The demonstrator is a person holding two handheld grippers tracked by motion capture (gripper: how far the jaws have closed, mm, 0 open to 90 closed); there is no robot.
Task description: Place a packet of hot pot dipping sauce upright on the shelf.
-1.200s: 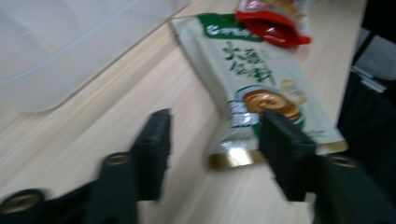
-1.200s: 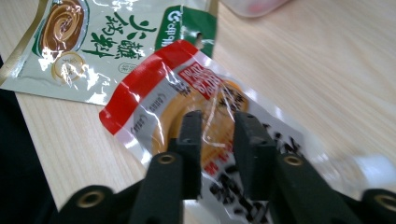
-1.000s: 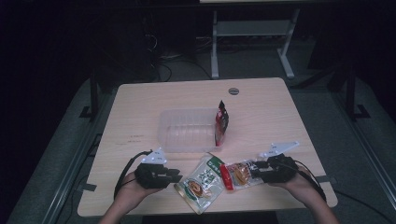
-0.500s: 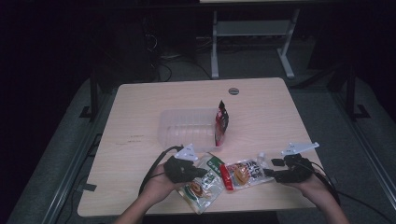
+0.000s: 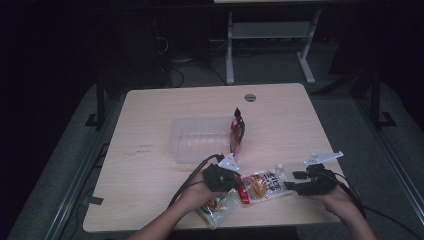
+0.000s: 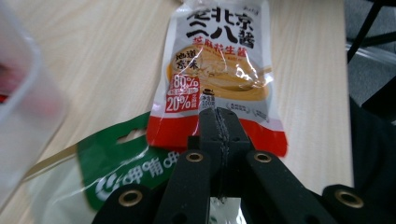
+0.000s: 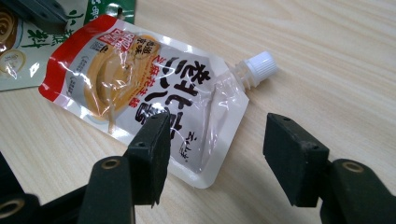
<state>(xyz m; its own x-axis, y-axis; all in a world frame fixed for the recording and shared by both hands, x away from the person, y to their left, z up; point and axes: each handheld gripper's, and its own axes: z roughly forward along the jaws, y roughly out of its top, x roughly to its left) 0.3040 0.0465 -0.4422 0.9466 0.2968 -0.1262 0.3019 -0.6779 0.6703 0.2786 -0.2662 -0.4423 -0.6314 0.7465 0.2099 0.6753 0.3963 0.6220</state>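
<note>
Handover step: left tool clamped together on red-edged white plastic spouted sauce pouch; right tool, just opening, jaws apart, should withdraw before lift.

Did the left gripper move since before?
Yes. In the high view the left gripper slid rightward along the table's near edge, away from the left corner, onto the sauce pouch, below the clear tray.

White, red-edged sauce pouch; green packet.
</note>
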